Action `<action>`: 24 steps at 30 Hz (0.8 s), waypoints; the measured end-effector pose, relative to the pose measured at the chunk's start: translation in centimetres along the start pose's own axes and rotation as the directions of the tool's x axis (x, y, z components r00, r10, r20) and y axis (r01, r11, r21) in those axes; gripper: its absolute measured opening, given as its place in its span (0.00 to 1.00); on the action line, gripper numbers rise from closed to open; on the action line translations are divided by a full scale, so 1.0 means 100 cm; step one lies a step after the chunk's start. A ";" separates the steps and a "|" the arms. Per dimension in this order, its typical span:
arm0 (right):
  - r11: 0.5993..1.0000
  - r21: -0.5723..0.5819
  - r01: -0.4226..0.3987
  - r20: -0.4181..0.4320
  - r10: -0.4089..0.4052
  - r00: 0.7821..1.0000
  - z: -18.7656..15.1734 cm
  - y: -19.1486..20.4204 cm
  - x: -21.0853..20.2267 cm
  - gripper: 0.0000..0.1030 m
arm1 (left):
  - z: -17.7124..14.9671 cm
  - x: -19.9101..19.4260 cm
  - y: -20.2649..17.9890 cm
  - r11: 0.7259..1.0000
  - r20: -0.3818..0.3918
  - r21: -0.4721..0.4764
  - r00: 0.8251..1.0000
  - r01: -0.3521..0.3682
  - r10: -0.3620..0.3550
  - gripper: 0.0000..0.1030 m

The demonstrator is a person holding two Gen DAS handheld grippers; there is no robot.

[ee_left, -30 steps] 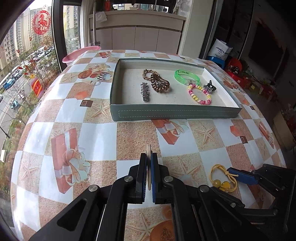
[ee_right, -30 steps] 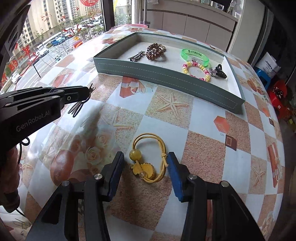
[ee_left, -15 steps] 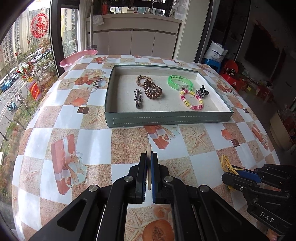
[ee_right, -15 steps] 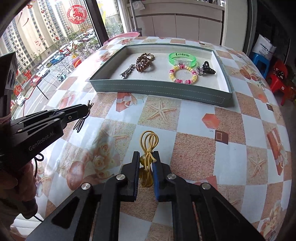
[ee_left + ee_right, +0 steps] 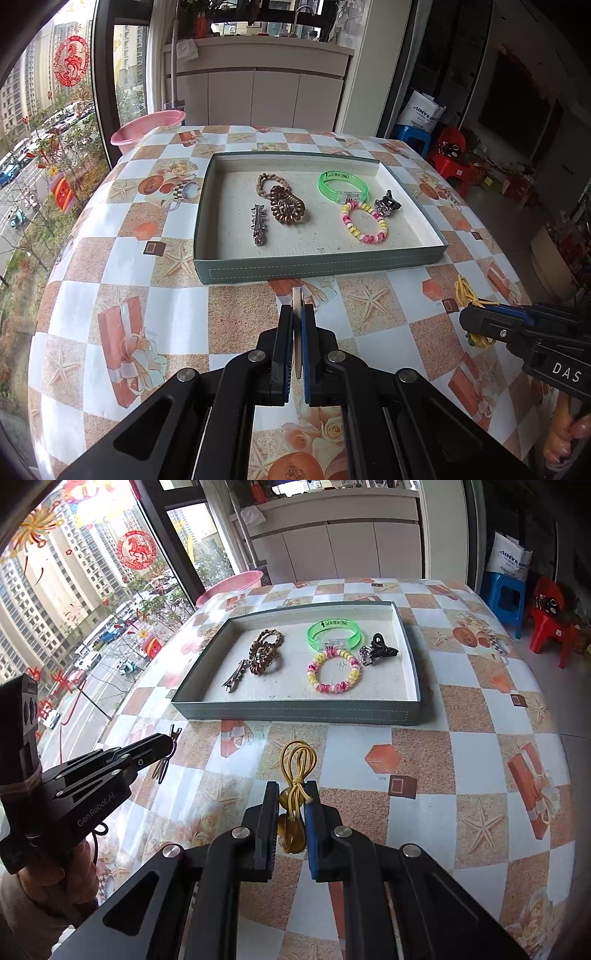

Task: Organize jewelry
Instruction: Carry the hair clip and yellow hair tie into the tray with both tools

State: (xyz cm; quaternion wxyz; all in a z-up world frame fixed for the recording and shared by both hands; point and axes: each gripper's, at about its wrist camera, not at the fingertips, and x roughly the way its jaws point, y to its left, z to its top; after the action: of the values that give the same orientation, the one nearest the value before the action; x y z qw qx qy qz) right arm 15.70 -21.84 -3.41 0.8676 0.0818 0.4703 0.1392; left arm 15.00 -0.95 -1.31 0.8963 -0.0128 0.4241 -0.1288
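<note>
Right wrist view: right gripper [image 5: 291,805] pinches the yellow hair tie [image 5: 295,775], just short of the tray [image 5: 295,716]; left gripper [image 5: 168,744] clamps a hairpin [image 5: 162,768]. Six pieces already inside; these two remain.

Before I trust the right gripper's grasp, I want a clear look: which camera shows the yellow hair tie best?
The right wrist view: the yellow hair tie sits centred between the right gripper fingers, loops and beads visible. The left wrist view shows only strands at the frame's right edge, partly hidden by that gripper.
</note>
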 end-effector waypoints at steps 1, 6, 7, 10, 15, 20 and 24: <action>1.000 0.009 -0.003 0.004 0.003 1.000 0.005 -0.002 -0.001 0.14 | 0.004 -0.001 0.000 1.000 0.005 0.004 1.000 -0.001 0.001 0.16; 0.999 0.042 -0.014 0.022 0.013 1.000 0.035 -0.014 0.001 0.14 | 0.029 0.004 0.001 1.000 0.018 0.016 1.000 -0.003 0.003 0.16; 0.999 0.044 -0.014 0.023 0.013 1.000 0.042 -0.016 0.003 0.14 | 0.036 0.007 0.001 1.000 0.020 0.016 1.000 -0.005 0.005 0.16; 0.998 0.062 -0.019 0.021 0.017 1.000 0.063 -0.024 0.014 0.14 | 0.054 0.018 0.000 1.000 0.022 0.017 1.000 -0.005 0.005 0.16; 0.994 0.105 -0.024 0.014 0.023 1.000 0.095 -0.039 0.035 0.14 | 0.079 0.049 -0.003 0.999 0.004 0.021 1.000 -0.029 0.029 0.16; 0.994 0.112 -0.012 -0.001 0.012 1.000 0.114 -0.048 0.060 0.14 | 0.092 0.082 -0.004 0.998 -0.019 0.021 0.998 -0.059 0.060 0.16; 0.993 0.115 -0.005 -0.023 0.007 1.000 0.121 -0.053 0.083 0.14 | 0.094 0.105 -0.003 0.996 -0.045 0.014 0.995 -0.085 0.085 0.16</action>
State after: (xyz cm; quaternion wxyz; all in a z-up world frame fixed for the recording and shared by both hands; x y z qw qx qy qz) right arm 31.05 -24.40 -4.84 0.8556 0.1315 0.4872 0.1154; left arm 28.52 -4.61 -3.23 0.8911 0.0135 0.4439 -0.0933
